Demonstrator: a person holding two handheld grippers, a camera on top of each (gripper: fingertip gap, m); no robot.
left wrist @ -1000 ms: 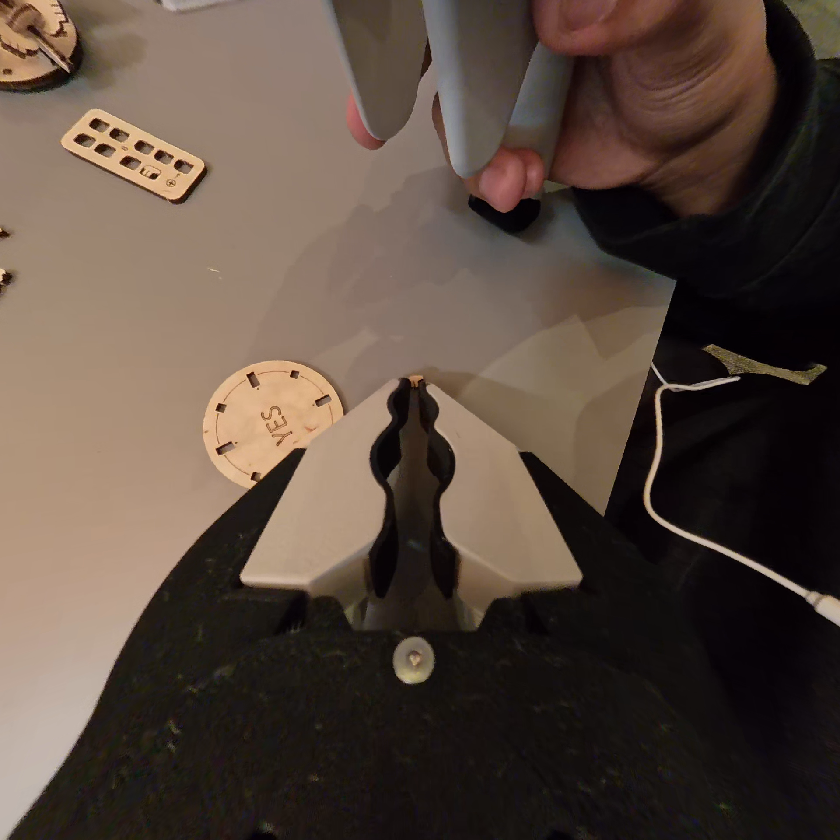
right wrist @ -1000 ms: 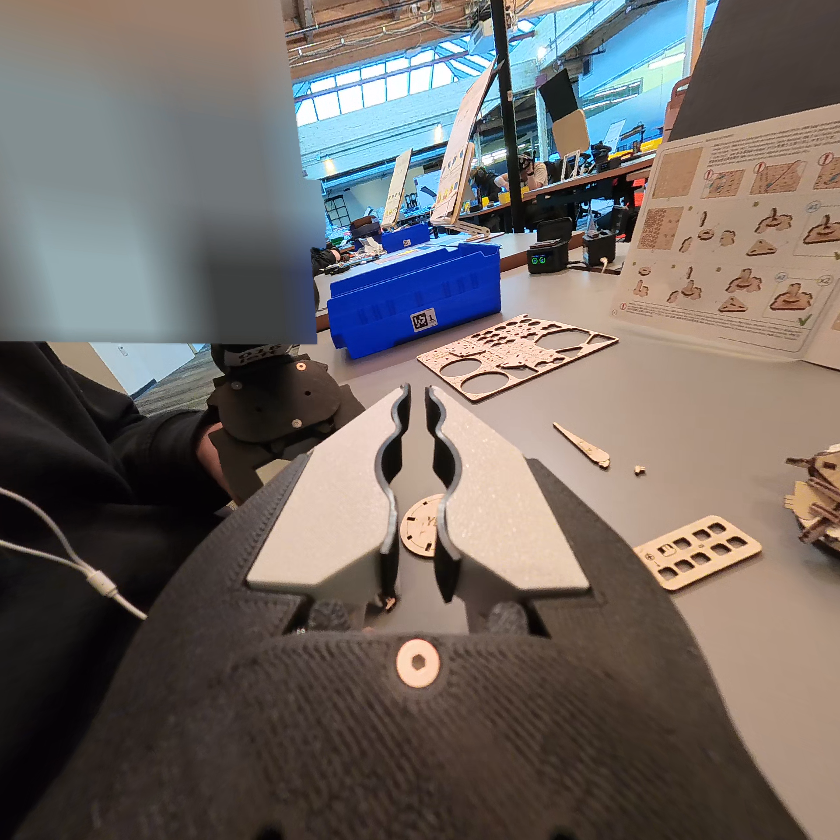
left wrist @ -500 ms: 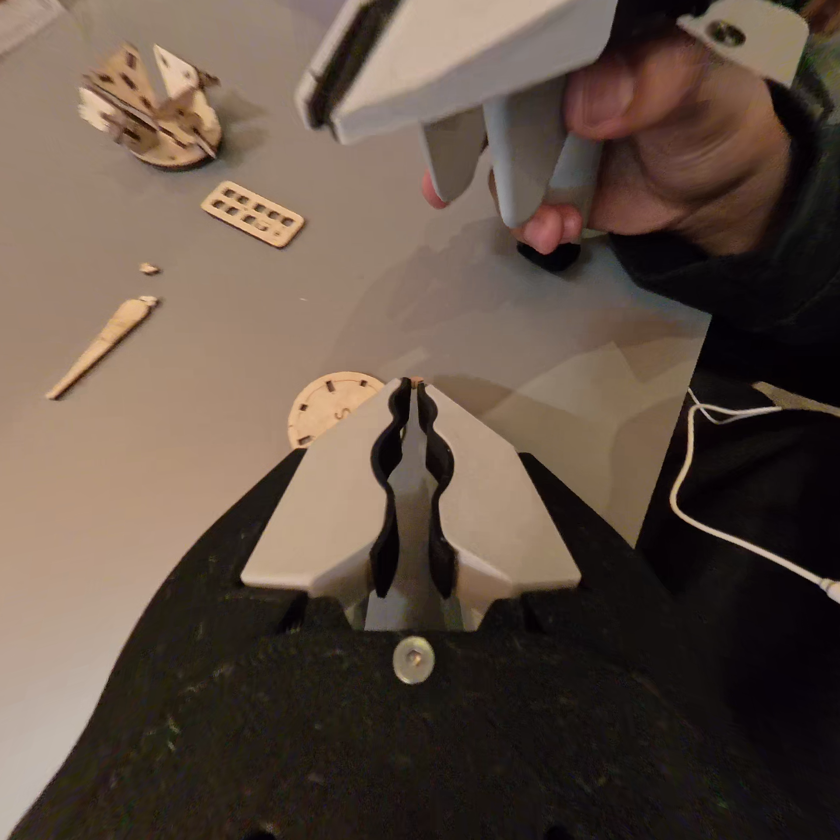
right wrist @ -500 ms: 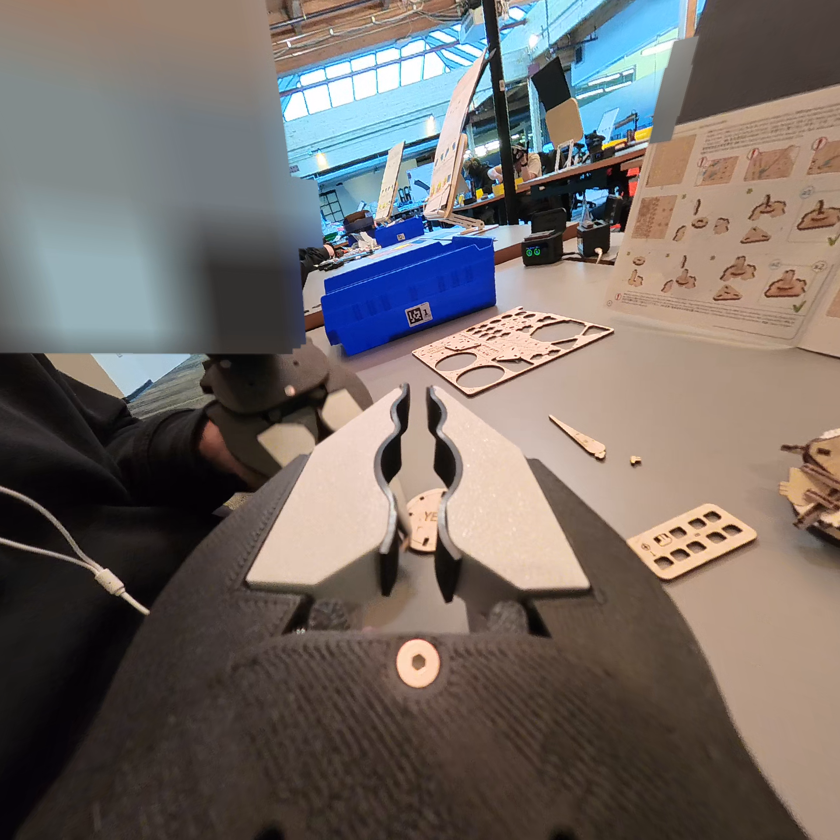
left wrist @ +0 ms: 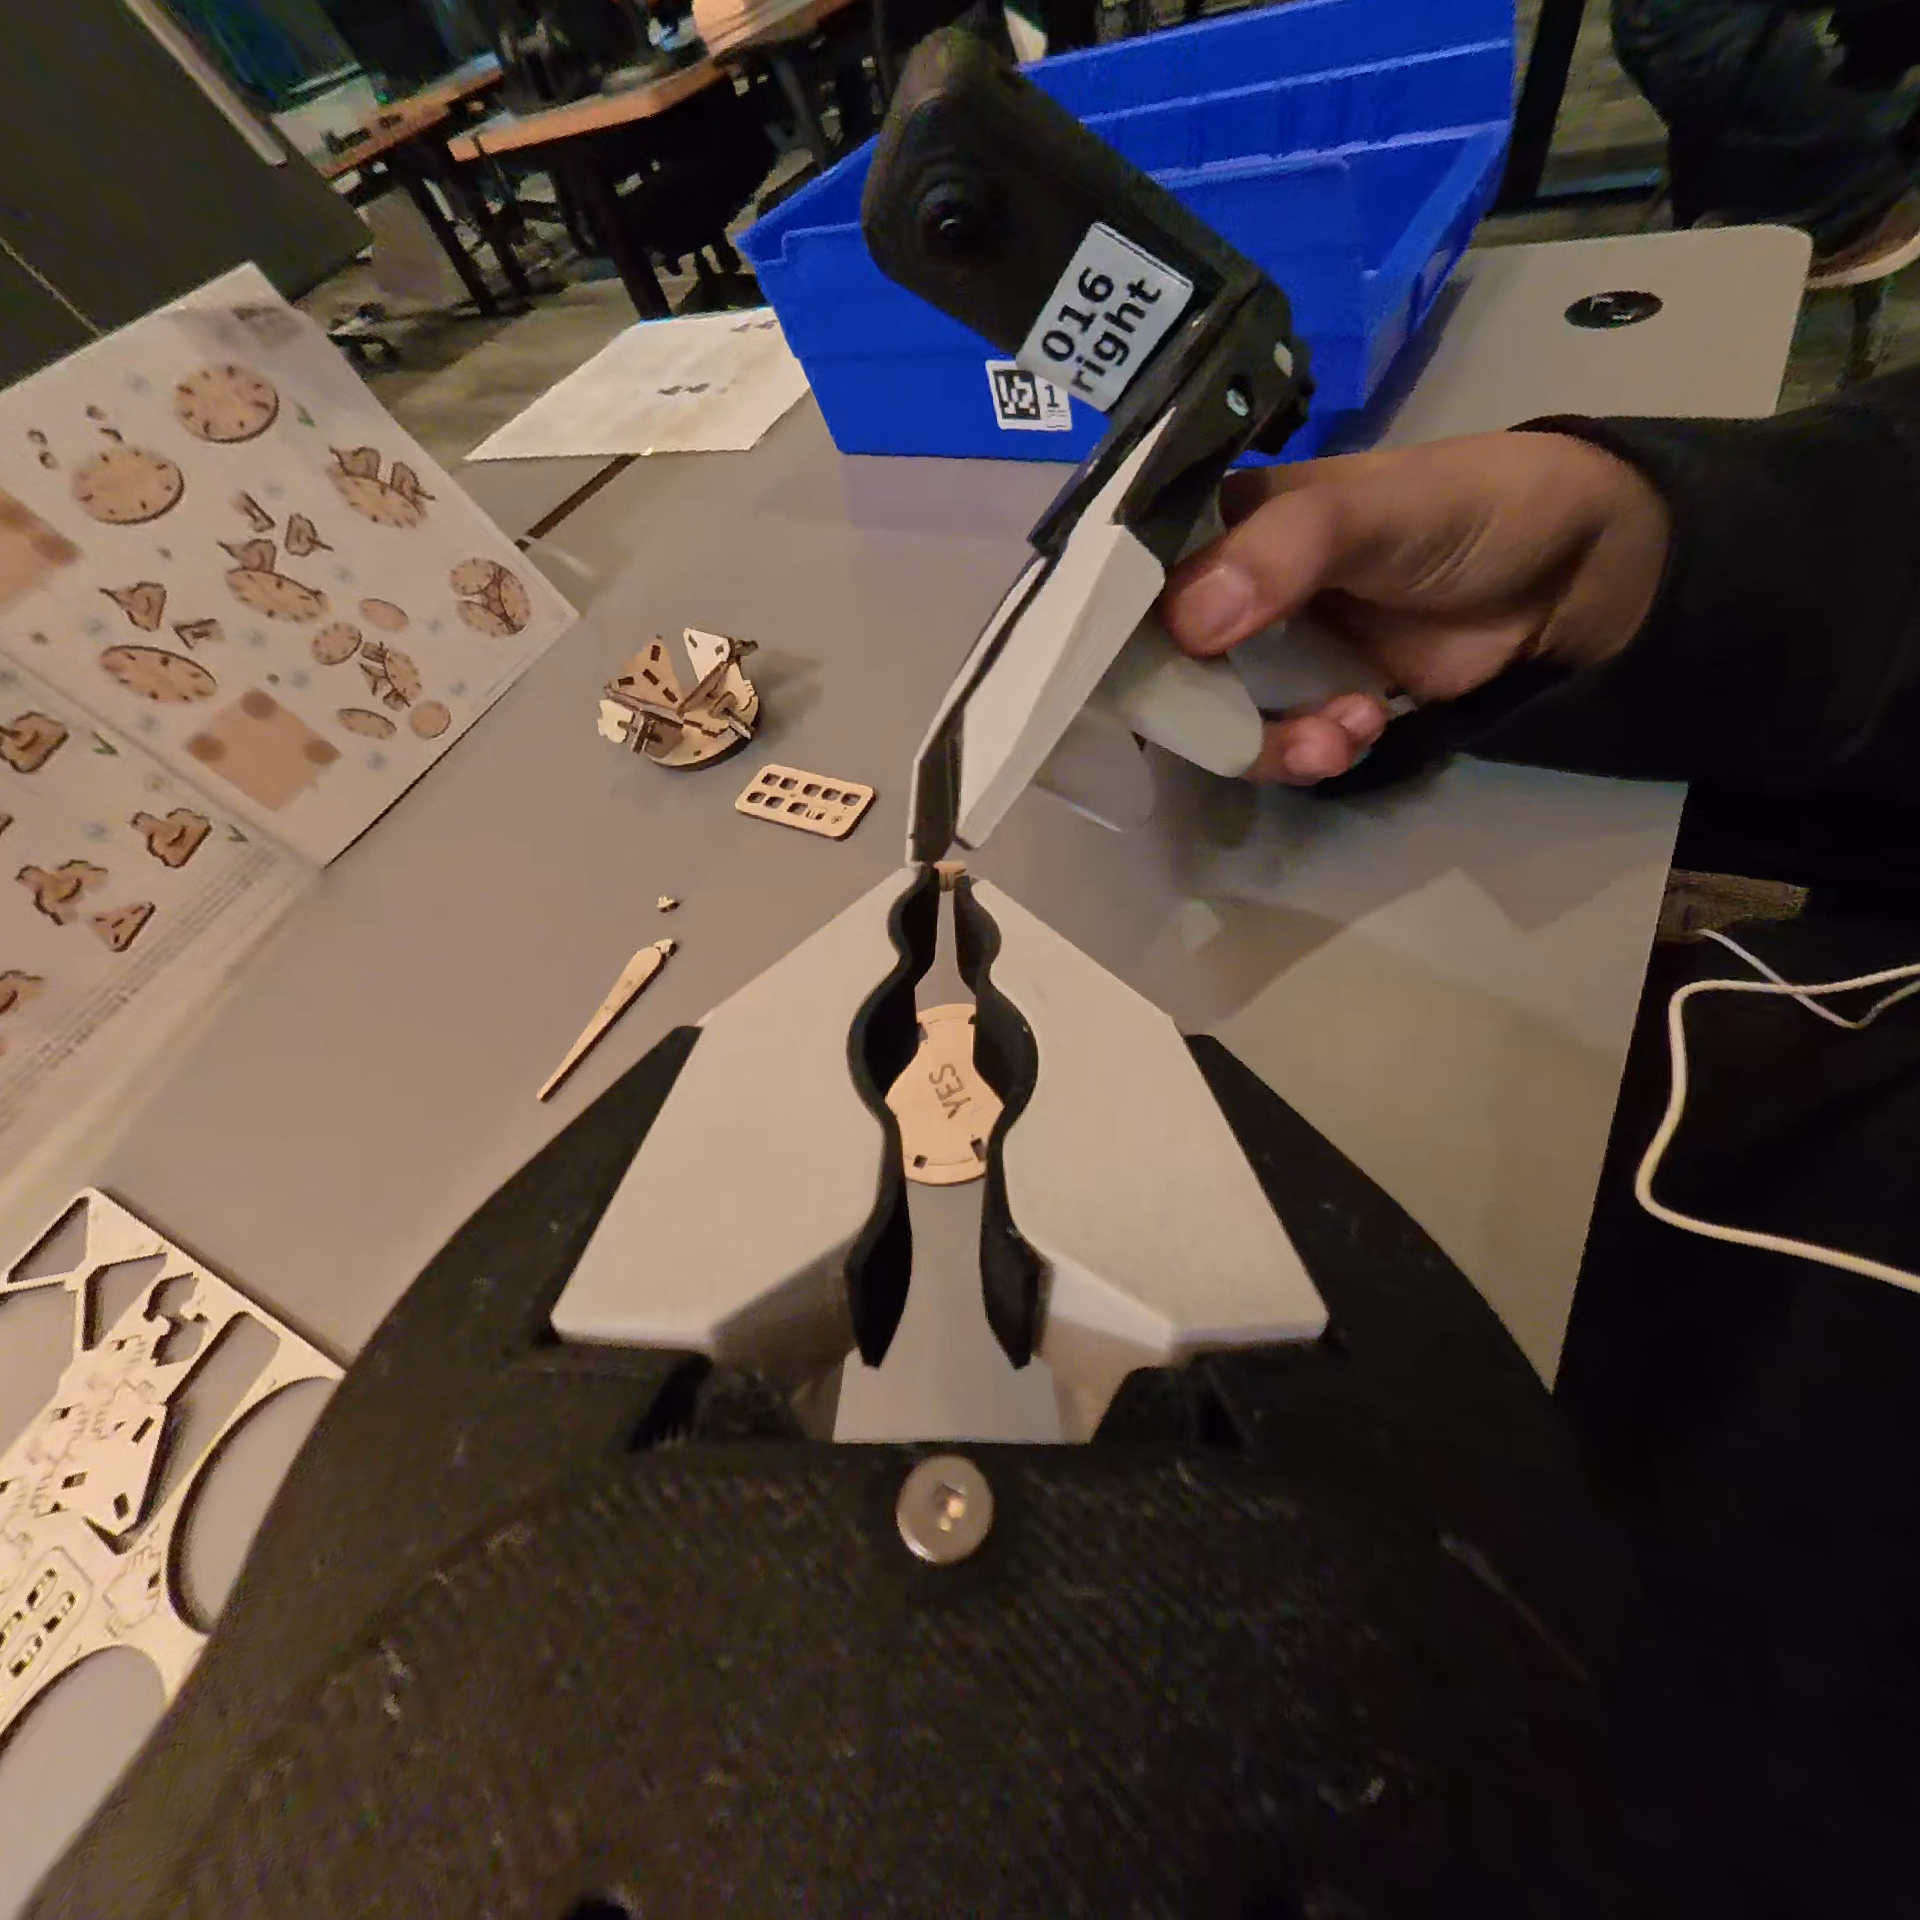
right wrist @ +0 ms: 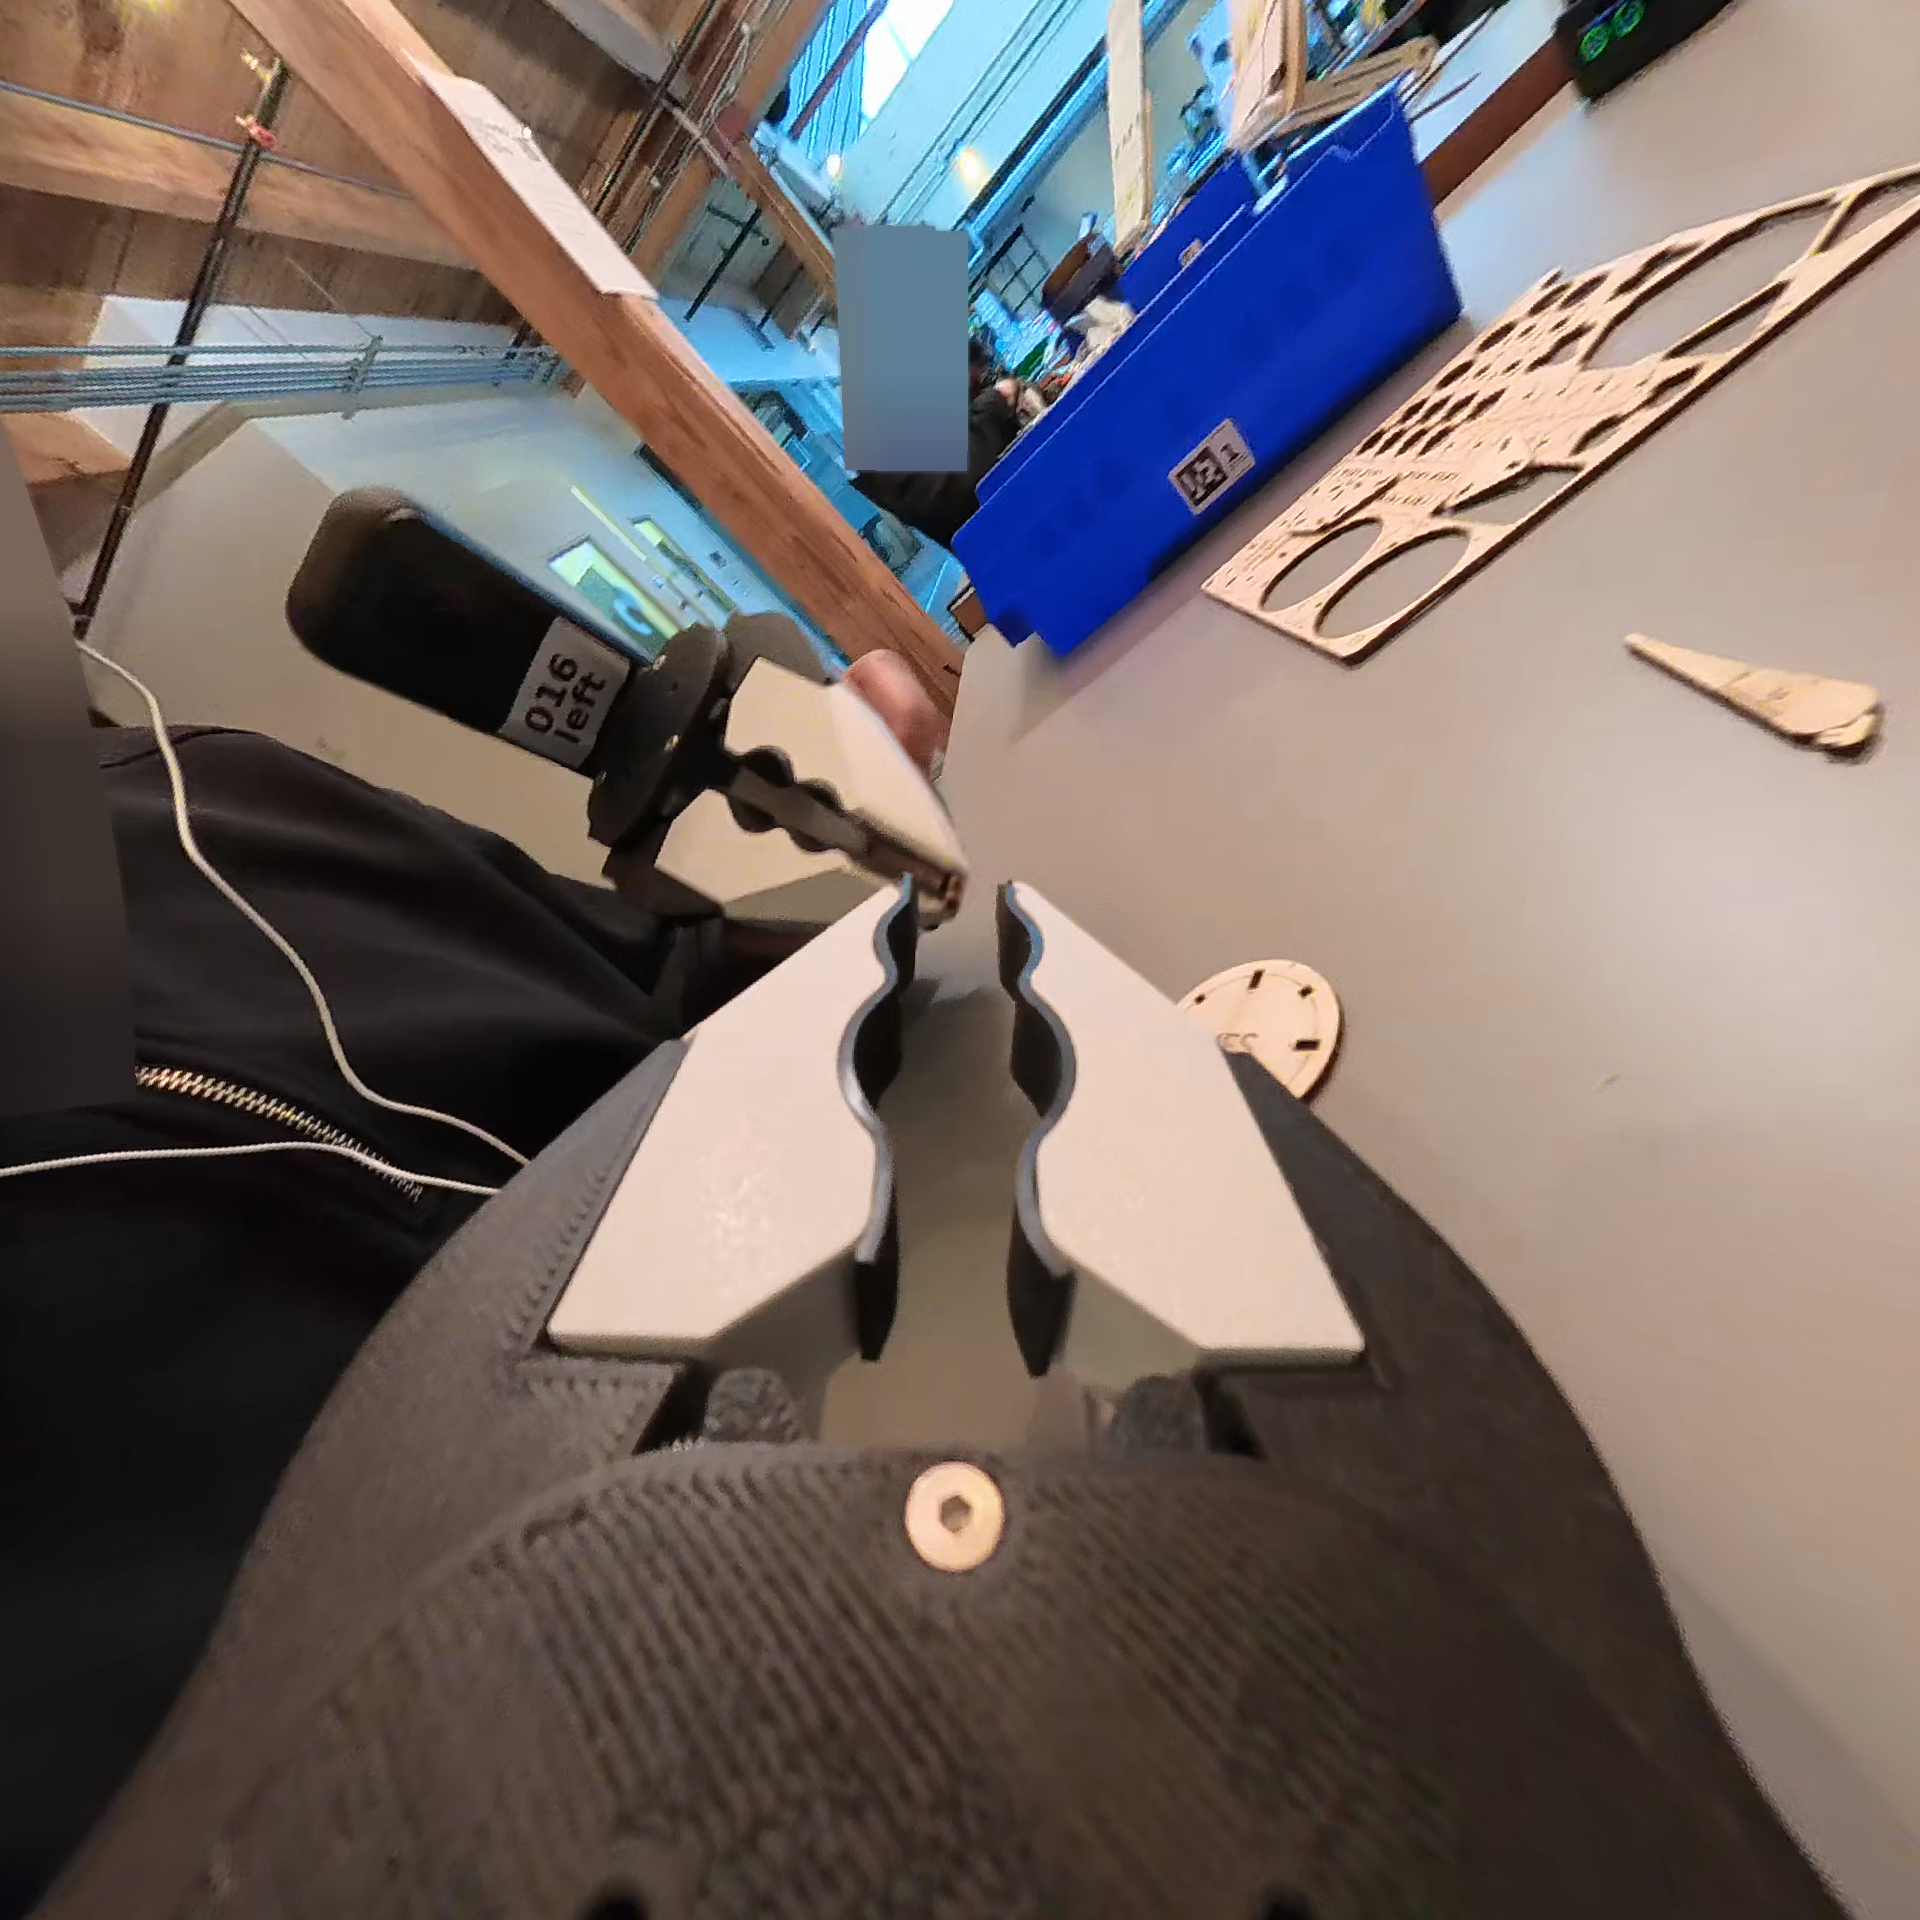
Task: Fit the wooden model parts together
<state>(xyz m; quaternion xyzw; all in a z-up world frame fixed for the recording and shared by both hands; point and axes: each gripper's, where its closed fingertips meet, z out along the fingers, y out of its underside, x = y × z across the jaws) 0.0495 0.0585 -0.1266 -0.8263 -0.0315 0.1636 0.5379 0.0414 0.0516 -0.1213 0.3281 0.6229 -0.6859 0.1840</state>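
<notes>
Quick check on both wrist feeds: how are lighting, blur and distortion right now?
Left wrist view: dim, warm light, wide-angle bending at the edges, instruction sheet soft. Right wrist view: brighter, horizon strongly tilted, motion blur on the left gripper, blue bin and background smeared.

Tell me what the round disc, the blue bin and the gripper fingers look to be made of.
Round disc: thin pale plywood, matte, seemingly laser-cut, with dark slot edges.
Blue bin: moulded plastic, slightly glossy.
Fingers of the right hand-held gripper: grey, grainy, probably printed plastic, with black wavy liners, perhaps rubber.
</notes>
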